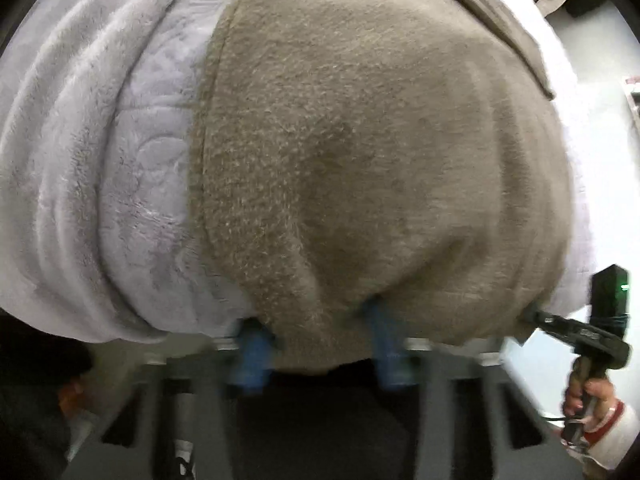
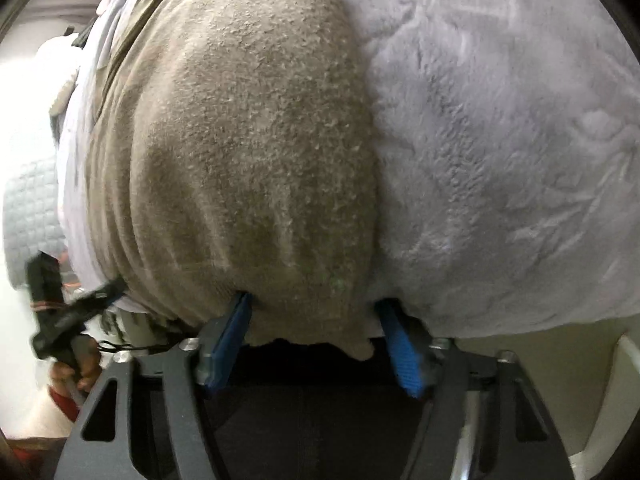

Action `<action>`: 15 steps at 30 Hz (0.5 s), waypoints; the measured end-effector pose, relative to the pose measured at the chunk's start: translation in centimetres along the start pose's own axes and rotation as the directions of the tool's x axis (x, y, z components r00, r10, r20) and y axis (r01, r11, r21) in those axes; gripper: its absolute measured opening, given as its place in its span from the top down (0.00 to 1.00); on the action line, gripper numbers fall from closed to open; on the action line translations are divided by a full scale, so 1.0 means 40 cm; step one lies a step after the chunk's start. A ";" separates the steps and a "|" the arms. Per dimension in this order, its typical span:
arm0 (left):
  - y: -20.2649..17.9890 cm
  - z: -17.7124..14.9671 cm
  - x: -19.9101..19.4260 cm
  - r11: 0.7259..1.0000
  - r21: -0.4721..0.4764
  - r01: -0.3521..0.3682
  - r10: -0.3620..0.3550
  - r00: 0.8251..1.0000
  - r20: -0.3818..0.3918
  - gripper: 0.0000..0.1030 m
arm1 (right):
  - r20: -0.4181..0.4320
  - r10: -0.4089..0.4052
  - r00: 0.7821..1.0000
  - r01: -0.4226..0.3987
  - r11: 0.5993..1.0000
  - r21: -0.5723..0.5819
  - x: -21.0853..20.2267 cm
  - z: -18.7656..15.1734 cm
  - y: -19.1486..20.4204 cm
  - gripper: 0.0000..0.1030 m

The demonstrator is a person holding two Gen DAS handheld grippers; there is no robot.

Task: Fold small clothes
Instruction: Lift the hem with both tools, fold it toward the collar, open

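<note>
- Two tongs work one garment: a taupe fleece piece point(image 1: 360, 152) lies spread over a pale lavender plush blanket point(image 1: 80, 160), and each tool is at its near edge.
- Left tongs point(image 1: 316, 328): the blue pads point(image 1: 252, 356) stand apart with the fleece hem bunched between and draped over them. The jaws look part-way open, so whether they truly pinch the cloth I cannot tell.
- Right tongs point(image 2: 316, 316): much the same, with blue pads point(image 2: 230, 340) spread at either side of a hanging lip of the same fleece. A firm grip is not shown here either.
- From the left wrist view, the right tool's tip meets the garment's far corner at the frame's right side, with the person's hand point(image 1: 592, 396) on its handle; so the two tools sit well apart along one hem.
- Step in hand, as I judge it: taking up the near edge at two points for a fold, early in the folding since the piece is still open and flat.
- Next move likely calls for closing both jaws fully on the hem alone, not the blanket beneath, then lifting evenly and carrying the edge over to the far side, keeping it taut.
- Containers: none is clearly visible; only a quilted grey item point(image 2: 28, 208) shows at the edge of the right wrist view.
</note>
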State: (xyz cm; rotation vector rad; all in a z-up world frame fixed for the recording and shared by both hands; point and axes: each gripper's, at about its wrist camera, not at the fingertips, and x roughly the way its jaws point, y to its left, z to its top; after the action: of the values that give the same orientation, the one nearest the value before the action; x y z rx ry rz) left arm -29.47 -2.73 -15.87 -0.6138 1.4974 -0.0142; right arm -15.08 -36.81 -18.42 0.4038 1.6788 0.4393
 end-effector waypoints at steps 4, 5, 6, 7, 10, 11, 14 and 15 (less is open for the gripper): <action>-0.011 0.001 -0.067 0.994 0.007 0.109 -0.109 0.994 0.030 0.88 | 0.016 0.162 0.987 -0.162 0.987 0.013 -0.036 0.009 0.039 0.91; -0.019 0.006 -0.089 0.992 0.015 0.127 -0.127 0.991 0.043 0.88 | 0.025 0.200 0.979 -0.200 0.980 0.010 -0.051 0.015 0.052 0.91; -0.025 0.010 -0.105 0.990 0.022 0.138 -0.139 0.989 0.054 0.88 | 0.033 0.224 0.974 -0.225 0.974 0.008 -0.063 0.020 0.060 0.91; -0.036 0.021 -0.133 0.987 0.033 0.154 -0.156 0.985 0.076 0.88 | 0.046 0.263 0.964 -0.264 0.965 0.005 -0.081 0.033 0.074 0.91; -0.064 0.064 -0.197 0.983 0.059 0.172 -0.178 0.974 0.142 0.88 | 0.095 0.350 0.932 -0.350 0.937 -0.018 -0.138 0.086 0.113 0.91; -0.071 0.080 -0.213 0.983 0.063 0.170 -0.178 0.971 0.160 0.88 | 0.119 0.377 0.919 -0.377 0.926 -0.026 -0.160 0.114 0.128 0.91; -0.084 0.158 -0.260 0.983 0.063 0.172 -0.182 0.956 0.230 0.88 | 0.174 0.430 0.886 -0.428 0.903 -0.050 -0.210 0.194 0.163 0.91; -0.093 0.190 -0.264 0.984 0.061 0.165 -0.175 0.953 0.246 0.88 | 0.185 0.438 0.880 -0.435 0.899 -0.057 -0.220 0.215 0.169 0.91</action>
State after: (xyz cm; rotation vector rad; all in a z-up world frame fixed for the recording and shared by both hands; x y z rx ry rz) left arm -22.17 0.92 -5.06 -0.6850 1.1946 -0.0961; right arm -5.17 -34.84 -8.67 0.7989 1.3890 0.7194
